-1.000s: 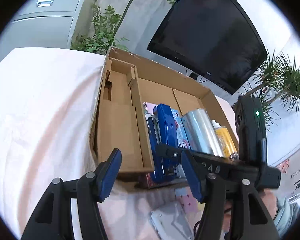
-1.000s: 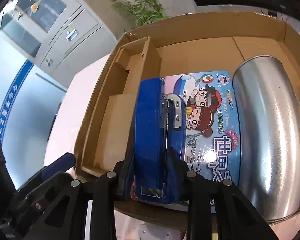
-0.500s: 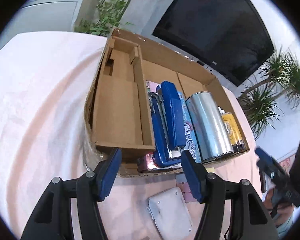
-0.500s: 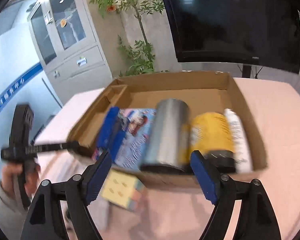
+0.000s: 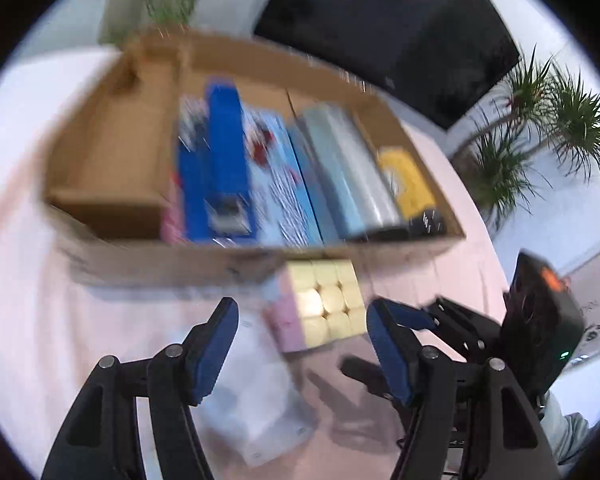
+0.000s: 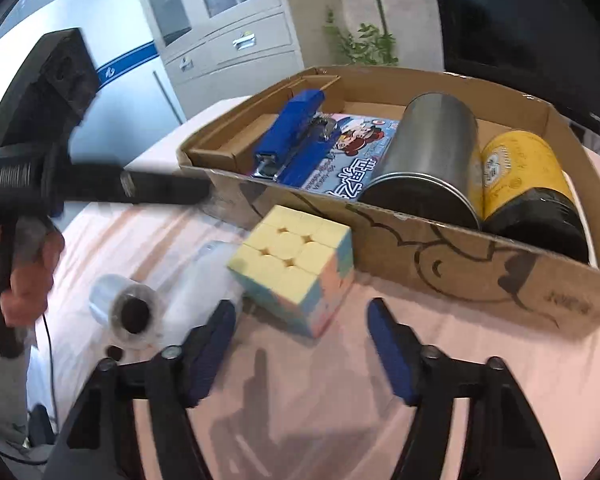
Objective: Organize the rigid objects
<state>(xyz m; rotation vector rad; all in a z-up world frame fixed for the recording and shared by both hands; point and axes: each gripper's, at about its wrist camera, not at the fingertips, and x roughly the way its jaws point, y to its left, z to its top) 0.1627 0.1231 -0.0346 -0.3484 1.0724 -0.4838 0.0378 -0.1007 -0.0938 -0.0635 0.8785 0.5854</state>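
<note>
A pastel puzzle cube (image 6: 296, 270) sits on the pink tablecloth just in front of the cardboard box (image 6: 460, 256); it also shows in the blurred left wrist view (image 5: 324, 304). The box holds a blue stapler (image 6: 294, 140), a picture book (image 6: 348, 156), a silver tin (image 6: 428, 152) and a yellow tin (image 6: 520, 168). My right gripper (image 6: 302, 336) is open, its fingers either side of the cube's near corner, a little short of it. My left gripper (image 5: 300, 332) is open and empty, just short of the cube.
A clear roll with a dark core (image 6: 128, 312) lies left of the cube. A white flat device (image 5: 256, 408) lies under the left gripper. The box's left compartment (image 5: 112, 168) holds nothing. A dark screen and plants stand behind the table.
The right gripper let go of the stapler, which now lies in the box, pulled back and came down before the cube. The left gripper swung right and down toward the cube.
</note>
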